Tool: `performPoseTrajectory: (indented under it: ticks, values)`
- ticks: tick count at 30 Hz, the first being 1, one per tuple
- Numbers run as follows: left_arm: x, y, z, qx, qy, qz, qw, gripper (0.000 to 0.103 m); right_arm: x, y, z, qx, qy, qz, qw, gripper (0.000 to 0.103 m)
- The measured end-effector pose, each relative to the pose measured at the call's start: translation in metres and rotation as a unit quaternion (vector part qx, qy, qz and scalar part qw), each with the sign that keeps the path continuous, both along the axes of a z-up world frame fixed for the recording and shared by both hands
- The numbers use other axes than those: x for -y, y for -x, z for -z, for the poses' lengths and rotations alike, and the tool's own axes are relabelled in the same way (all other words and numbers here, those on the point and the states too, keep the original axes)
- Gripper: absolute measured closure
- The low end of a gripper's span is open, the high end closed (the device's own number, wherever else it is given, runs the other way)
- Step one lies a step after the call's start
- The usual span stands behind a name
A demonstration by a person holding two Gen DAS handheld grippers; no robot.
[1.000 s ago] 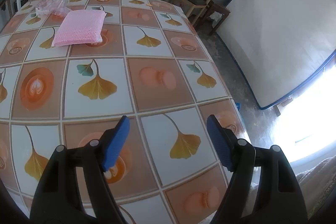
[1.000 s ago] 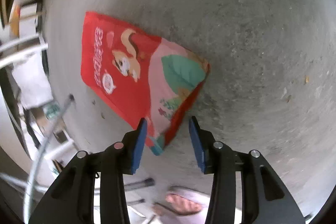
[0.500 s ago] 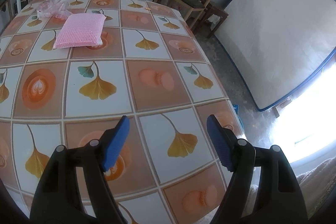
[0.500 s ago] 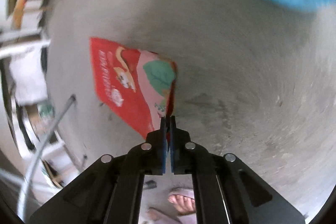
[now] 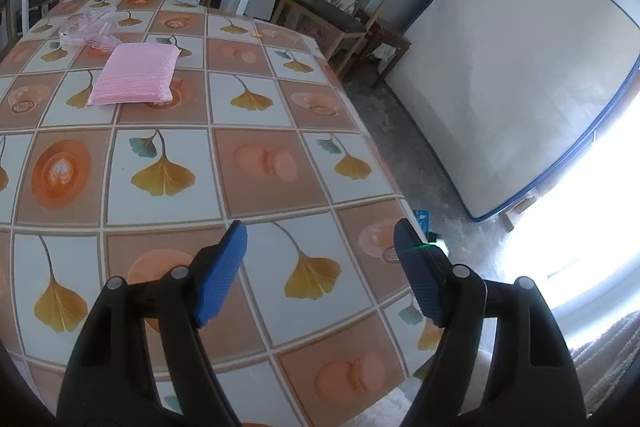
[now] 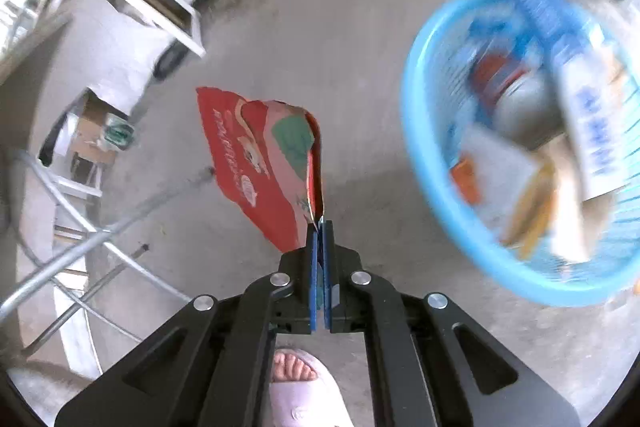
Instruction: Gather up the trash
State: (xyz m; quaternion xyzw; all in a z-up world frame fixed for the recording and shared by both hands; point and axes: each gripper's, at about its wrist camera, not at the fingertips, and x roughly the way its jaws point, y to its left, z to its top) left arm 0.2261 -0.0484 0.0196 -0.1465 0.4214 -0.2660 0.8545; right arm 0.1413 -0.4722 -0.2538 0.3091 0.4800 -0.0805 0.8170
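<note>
My right gripper is shut on a corner of a red snack bag with a cartoon print and holds it up off the concrete floor. A light blue mesh basket stands to the right of the bag, holding several pieces of packaging trash, blurred by motion. My left gripper is open and empty above a table with a tiled leaf-pattern cloth. A crumpled clear plastic bag lies at the table's far left.
A pink folded cloth lies on the table's far left. A mattress leans on the wall at right, with a wooden chair beyond the table. Metal chair legs stand at left, and a slippered foot shows below my right gripper.
My right gripper closed on the red bag's corner and lifted it off the floor; the blue basket came into view at right. The left gripper stayed open and drew back slightly.
</note>
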Motion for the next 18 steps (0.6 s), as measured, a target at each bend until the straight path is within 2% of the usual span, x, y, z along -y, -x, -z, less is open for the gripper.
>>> performPoseTrajectory:
  ticks: [3,7,9,12,16,18]
  values:
    - [-0.001,0.004,-0.003,0.009,0.009,0.002,0.9999,0.031,0.036,0.037,-0.048,0.014,0.032,0.013,0.999,0.101]
    - [-0.003,0.009,-0.002,0.011,0.024,0.002,0.9997,0.031,0.077,0.059,-0.064,-0.027,0.113,0.02,0.993,0.101]
    - [-0.004,0.011,0.0,0.011,0.031,0.003,0.9995,0.031,0.089,0.052,-0.059,-0.069,0.159,0.011,0.985,0.101]
    - [-0.007,0.015,-0.002,0.015,0.037,0.006,0.9992,0.031,0.092,0.031,-0.033,-0.131,0.203,-0.003,0.971,0.101]
    - [-0.013,0.02,-0.004,0.019,0.043,0.004,0.9989,0.031,0.1,0.013,-0.003,-0.193,0.209,-0.004,0.959,0.1]
    - [-0.017,0.023,-0.005,0.022,0.044,0.0,0.9988,0.031,0.107,0.011,0.005,-0.213,0.192,0.005,0.958,0.098]
